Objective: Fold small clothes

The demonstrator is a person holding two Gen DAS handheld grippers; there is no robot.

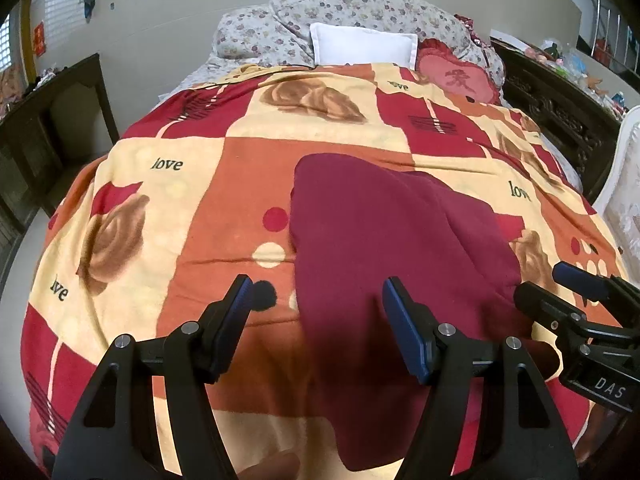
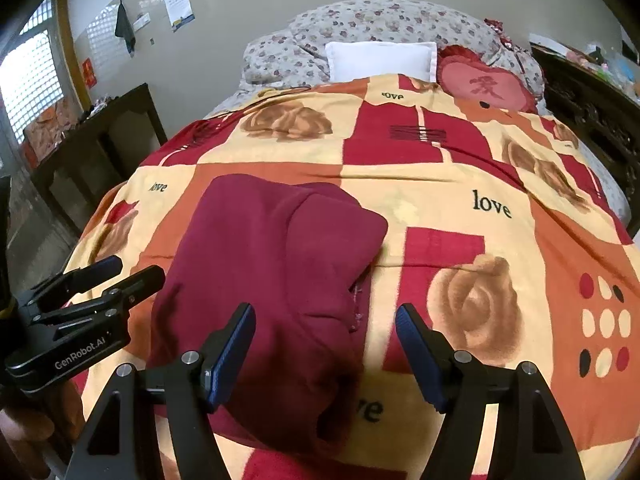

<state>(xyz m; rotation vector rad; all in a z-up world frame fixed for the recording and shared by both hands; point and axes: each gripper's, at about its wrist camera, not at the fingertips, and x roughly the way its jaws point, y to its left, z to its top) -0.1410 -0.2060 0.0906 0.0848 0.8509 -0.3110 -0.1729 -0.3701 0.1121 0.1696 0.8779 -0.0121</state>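
Holding both grippers, left gripper (image 1: 318,296) and right gripper (image 2: 326,322), spread apart and seemingly gripping nothing, we are hovering over the folded maroon fleece garment (image 2: 272,280) lying on the rose-patterned blanket (image 2: 500,240).

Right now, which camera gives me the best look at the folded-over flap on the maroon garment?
The right wrist view: the flap lies unobstructed on the maroon garment, its edges clear. In the left wrist view the flap sits toward the garment's right side, more foreshortened.
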